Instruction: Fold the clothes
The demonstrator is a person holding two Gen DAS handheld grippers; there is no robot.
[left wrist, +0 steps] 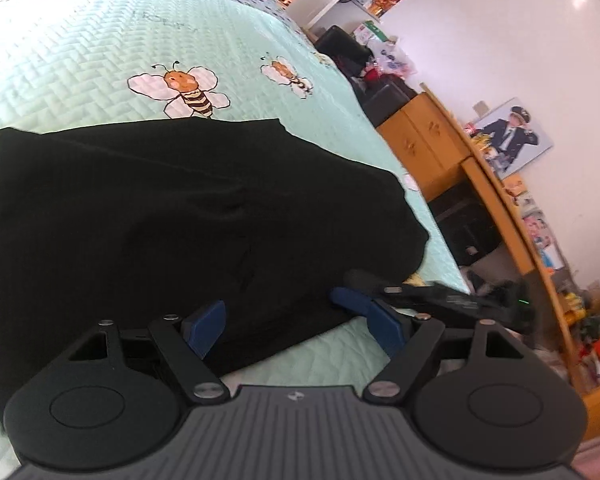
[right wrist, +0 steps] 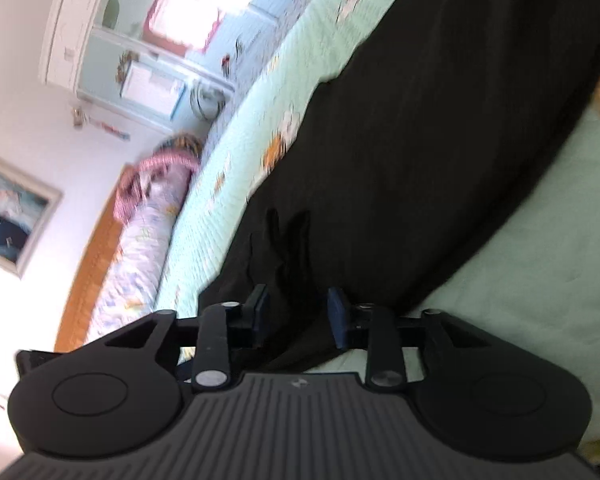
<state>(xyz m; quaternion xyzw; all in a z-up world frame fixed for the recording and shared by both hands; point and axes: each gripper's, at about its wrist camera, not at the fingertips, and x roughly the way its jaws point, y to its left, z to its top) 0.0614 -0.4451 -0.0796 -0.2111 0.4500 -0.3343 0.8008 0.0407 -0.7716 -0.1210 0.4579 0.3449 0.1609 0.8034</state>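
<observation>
Surroundings: wooden cabinet (left wrist: pixel 424 136) and cluttered shelves beside the bed; a rolled floral quilt (right wrist: pixel 140 248) along the far edge.
Garment: black garment (left wrist: pixel 180 208) lies flat on the mint bee-print bedspread (left wrist: pixel 100 52), long axis running along the bed's near edge.
Left gripper (left wrist: pixel 296 320): spread wide, straddling the garment's near hem.
Right gripper (right wrist: pixel 298 312): narrower gap, cloth between the pads; grip unclear.

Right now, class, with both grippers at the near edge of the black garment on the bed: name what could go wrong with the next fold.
1. The left gripper is open wide over the black garment; closing there may pinch only one layer, or catch the bedspread too.
2. The right gripper, also open, faces a bunched wrinkle; a grasp there could lock creases into the fold.
3. The garment's corner lies near the bed's edge and might slide off.
</observation>
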